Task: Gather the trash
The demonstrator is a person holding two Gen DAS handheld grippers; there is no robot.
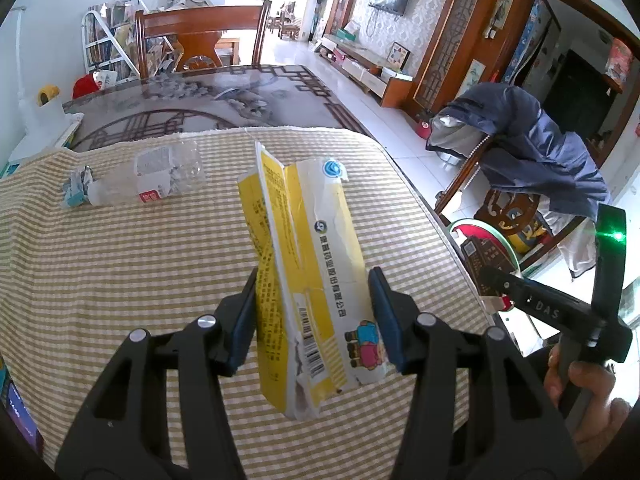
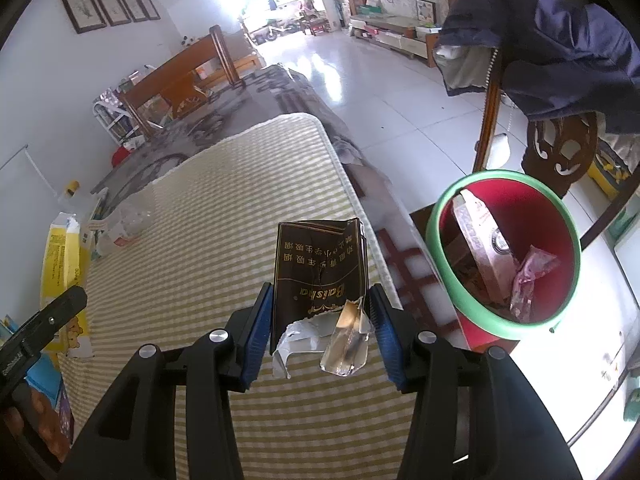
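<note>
My left gripper (image 1: 314,280) is shut on a crushed yellow and white carton (image 1: 304,264), held upright above the striped cloth. The carton also shows at the left edge of the right wrist view (image 2: 64,264). My right gripper (image 2: 320,296) is shut on a dark brown cigarette pack (image 2: 320,268) with torn foil and clear wrap hanging from it. A red bin with a green rim (image 2: 436,236) stands to the right of the table and holds several pieces of trash. A crushed clear plastic bottle (image 1: 160,176) and a crumpled wrapper (image 1: 76,188) lie on the cloth at the far left.
The table (image 1: 120,264) has a yellow striped cloth; its right edge drops to a white tiled floor (image 2: 400,92). A chair draped with a blue jacket (image 2: 552,48) stands behind the bin. A wooden chair (image 1: 200,36) stands at the table's far end.
</note>
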